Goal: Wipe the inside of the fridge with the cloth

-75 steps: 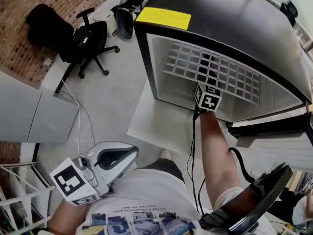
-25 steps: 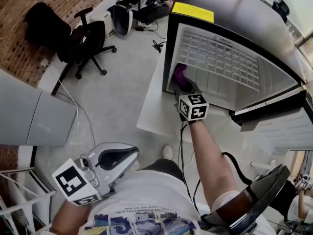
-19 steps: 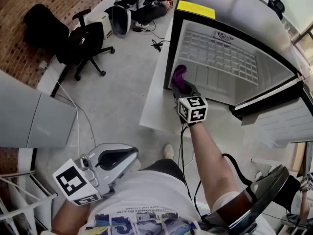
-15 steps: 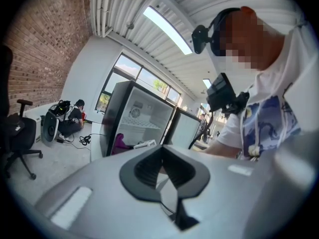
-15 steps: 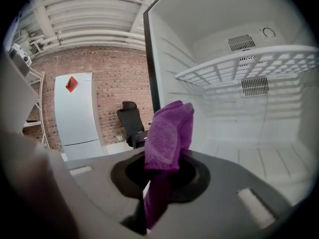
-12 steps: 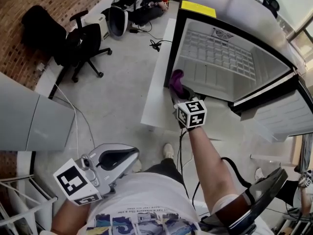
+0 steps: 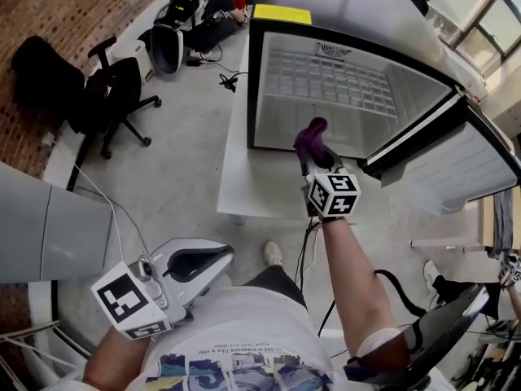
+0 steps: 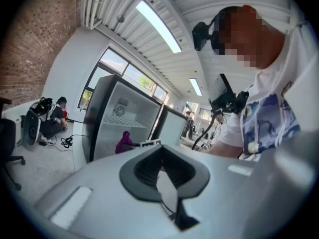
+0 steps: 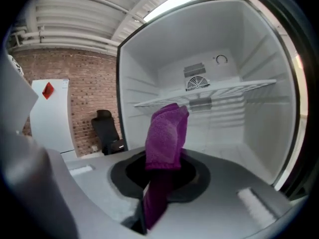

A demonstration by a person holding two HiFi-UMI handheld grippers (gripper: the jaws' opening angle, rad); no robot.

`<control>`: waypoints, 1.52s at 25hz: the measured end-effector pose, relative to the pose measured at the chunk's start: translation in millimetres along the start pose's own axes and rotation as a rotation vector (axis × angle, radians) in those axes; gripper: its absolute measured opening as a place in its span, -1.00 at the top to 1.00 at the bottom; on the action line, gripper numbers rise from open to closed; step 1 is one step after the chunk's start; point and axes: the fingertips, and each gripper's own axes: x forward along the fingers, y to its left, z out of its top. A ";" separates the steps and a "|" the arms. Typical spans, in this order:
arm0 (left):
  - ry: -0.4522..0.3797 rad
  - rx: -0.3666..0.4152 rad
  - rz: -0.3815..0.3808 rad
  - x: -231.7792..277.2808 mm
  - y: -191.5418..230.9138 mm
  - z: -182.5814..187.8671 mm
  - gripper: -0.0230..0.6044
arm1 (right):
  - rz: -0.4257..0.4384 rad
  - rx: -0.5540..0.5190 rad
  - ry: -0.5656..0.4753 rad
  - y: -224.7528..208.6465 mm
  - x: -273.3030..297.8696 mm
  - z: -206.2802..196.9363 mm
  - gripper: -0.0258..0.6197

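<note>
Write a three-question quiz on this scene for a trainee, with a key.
1. True or false: the fridge is shut.
2. What does the right gripper hold? A. a sponge B. a cloth C. a bottle
3. Short answer: which gripper is down by the person's waist, away from the fridge?
Key: 1 false, it stands open; 2 B; 3 the left gripper.

The head view looks steeply down from above onto the open black fridge with white lining point(image 7: 277, 112). The right gripper view faces close into it, toward the white wire shelf point(image 9: 224, 89); the left gripper view sees that fridge from farther off.
</note>
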 end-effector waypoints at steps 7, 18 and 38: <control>0.007 0.029 -0.025 34.8 8.0 17.6 0.90 | -0.234 -0.047 0.002 -105.5 2.9 20.5 0.76; 0.036 0.021 0.032 85.1 27.5 29.6 0.90 | -0.487 -0.190 0.159 -200.8 52.9 25.4 0.76; 0.041 0.016 0.200 93.1 40.9 31.1 0.90 | -0.375 -0.208 0.350 -187.5 118.7 -18.2 0.76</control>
